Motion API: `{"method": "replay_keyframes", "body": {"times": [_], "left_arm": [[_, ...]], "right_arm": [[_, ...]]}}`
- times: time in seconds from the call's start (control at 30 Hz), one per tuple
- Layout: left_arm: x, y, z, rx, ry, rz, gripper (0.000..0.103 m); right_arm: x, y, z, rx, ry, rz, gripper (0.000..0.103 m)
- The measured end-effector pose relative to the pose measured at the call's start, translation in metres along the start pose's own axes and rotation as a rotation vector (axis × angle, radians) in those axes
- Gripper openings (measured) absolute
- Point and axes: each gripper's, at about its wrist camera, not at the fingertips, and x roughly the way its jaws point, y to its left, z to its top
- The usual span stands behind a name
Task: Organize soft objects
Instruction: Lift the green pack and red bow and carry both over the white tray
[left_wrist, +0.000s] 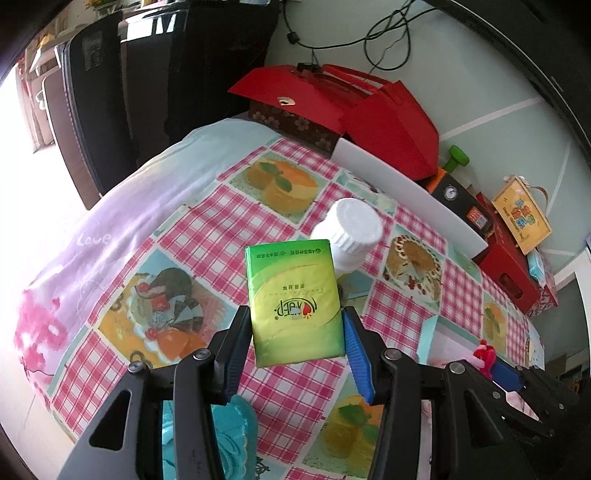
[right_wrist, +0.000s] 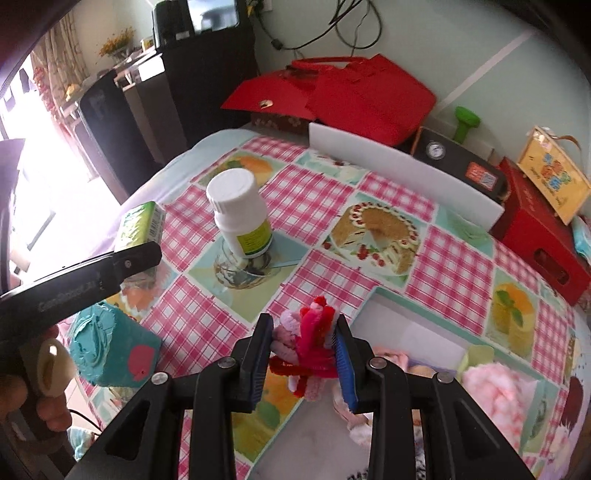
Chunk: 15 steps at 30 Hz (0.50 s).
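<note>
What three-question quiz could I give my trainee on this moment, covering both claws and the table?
1. True or false: the left claw is shut on the green tissue pack.
2. Which item does the right claw hold? A) white bottle B) red and pink pipe-cleaner toy C) teal cloth
3. Fill in: the white bottle stands ______ on the checked tablecloth.

Key:
1. True; the pack sits between both fingers, lifted off the table.
2. B; the red and pink pipe-cleaner toy is pinched near the open box.
3. Upright, with its cap on.
</note>
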Motion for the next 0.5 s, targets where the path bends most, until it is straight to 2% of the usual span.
{"method": "replay_keyframes", "body": {"times": [0.2,0.5], "left_arm": [[-0.011,-0.019,-0.005,0.06,-0.015,-0.026,0.05],[-0.024,-0.056,-0.02,0.176,-0.015,-0.112,0.05]], "right_arm": [[-0.021,-0.011,-0.015,0.036,-0.01,-0.016,0.035],[-0.052,-0.035,-0.04,0.09,-0.029,-0.039,0.035]]}}
